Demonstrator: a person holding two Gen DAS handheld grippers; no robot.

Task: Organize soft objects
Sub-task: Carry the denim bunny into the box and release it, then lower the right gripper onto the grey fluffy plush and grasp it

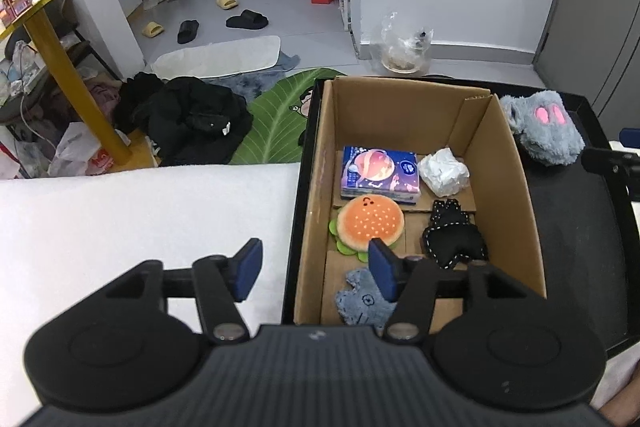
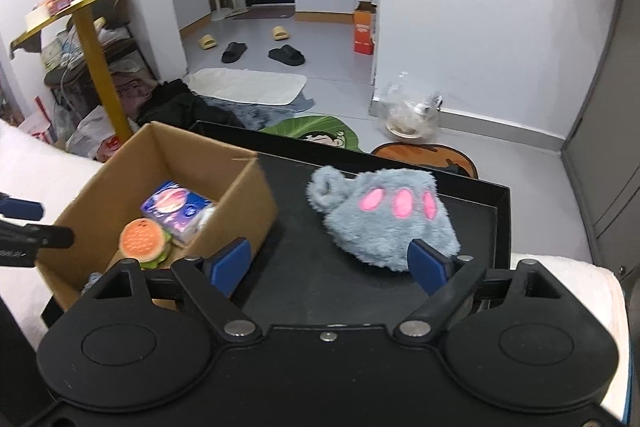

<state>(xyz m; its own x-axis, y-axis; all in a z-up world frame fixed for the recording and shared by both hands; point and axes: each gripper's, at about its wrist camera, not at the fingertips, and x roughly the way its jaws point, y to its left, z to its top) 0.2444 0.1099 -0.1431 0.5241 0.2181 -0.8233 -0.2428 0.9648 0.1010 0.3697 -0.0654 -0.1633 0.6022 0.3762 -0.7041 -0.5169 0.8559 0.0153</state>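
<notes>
Left wrist view: left claw [image 1: 316, 269] wide open, holding nothing, hovering over the near-left rim of the cardboard box [image 1: 508, 163]; inside the box lie a burger plush [image 1: 370, 225], a tissue pack [image 1: 380, 175] behind it, a crumpled white wad [image 1: 444, 171] to the right of the pack, a black stitched plush [image 1: 454, 239] and a small grey-blue plush [image 1: 362, 301] nearest the camera; the grey paw plush [image 1: 542, 131] sits outside the box, just beyond its right wall, on the black tray [image 1: 568, 227].

Right wrist view: right claw [image 2: 330, 265] wide open, empty; grey paw plush [image 2: 384, 215] lies on the black tray [image 2: 502, 227] to the right of the cardboard box [image 2: 240, 195], the right pad [image 2: 428, 267] close against its near edge, the left pad well clear of it.

Judgement: step in hand appears to be picking up the paw plush for the box; claw is offset left of the plush, so shift right to centre it; push low into the fur before closing, grip the bulk not the loop; lift clear of the box wall, release over the free space near the wad.
</notes>
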